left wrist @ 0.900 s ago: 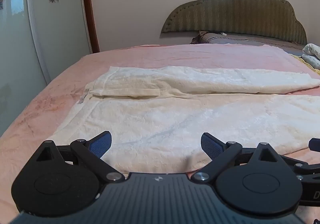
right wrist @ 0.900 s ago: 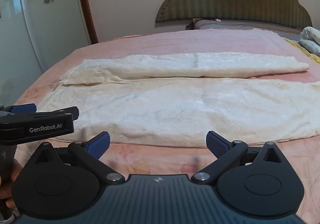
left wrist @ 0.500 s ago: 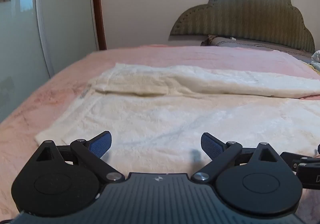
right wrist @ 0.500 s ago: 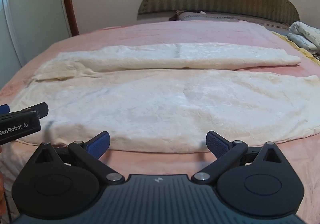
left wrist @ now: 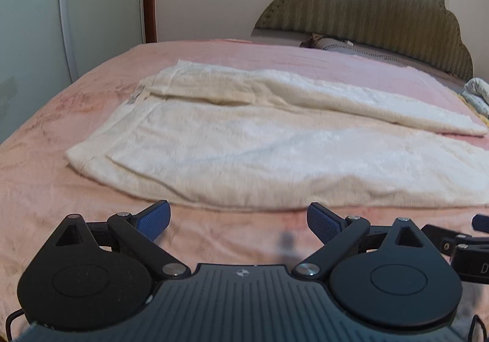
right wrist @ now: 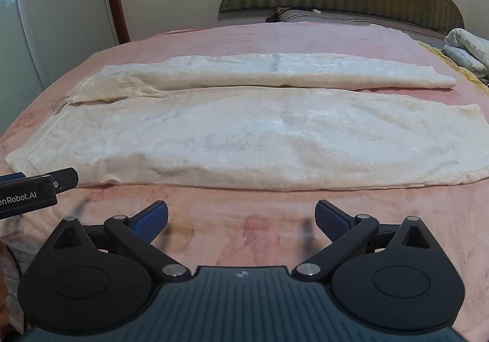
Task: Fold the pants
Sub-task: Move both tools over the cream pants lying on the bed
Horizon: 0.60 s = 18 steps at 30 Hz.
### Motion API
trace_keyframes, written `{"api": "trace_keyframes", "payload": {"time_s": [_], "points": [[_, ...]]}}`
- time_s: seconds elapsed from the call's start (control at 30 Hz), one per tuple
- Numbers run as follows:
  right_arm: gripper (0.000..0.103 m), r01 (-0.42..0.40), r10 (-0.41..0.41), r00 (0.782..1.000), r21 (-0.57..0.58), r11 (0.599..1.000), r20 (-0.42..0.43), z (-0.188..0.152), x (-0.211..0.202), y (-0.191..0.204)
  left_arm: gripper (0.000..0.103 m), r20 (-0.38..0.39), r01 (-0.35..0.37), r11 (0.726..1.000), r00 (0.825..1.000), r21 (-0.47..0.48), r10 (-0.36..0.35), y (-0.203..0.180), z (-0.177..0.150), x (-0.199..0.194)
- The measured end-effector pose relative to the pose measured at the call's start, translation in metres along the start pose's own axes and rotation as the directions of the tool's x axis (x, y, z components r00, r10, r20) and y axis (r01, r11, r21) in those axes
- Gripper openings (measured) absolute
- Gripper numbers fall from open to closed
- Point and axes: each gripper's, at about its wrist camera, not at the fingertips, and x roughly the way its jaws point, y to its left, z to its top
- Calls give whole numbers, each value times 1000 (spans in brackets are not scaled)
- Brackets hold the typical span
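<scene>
Cream pants [right wrist: 244, 140] flat on pink bed [right wrist: 244, 36], legs toward 3 o'clock, waistband toward 9 o'clock.
Left tool [left wrist: 238, 219] and right tool [right wrist: 241, 218]: spread wide, empty, poised over bedcover just short of near hem at 12 o'clock.

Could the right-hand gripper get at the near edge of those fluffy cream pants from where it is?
Probably yes. The right gripper is open over bare pink bedspread, and nothing lies between it and the near edge of the cream pants. The left gripper sits off to the side.
</scene>
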Motion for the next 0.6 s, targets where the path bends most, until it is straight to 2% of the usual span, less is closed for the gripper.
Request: {"api": "trace_keyframes", "payload": {"time_s": [0.2,0.6], "points": [[103,19,-19,1000,-28,999,10,-4,-6,4,98,-21,-36,999,999,20,36,-2,-4,1],[103,2,-2,1000,-31,1000,2,-9,-7,9,98,-17,-30,999,999,25,30,-5,-4,0]]}}
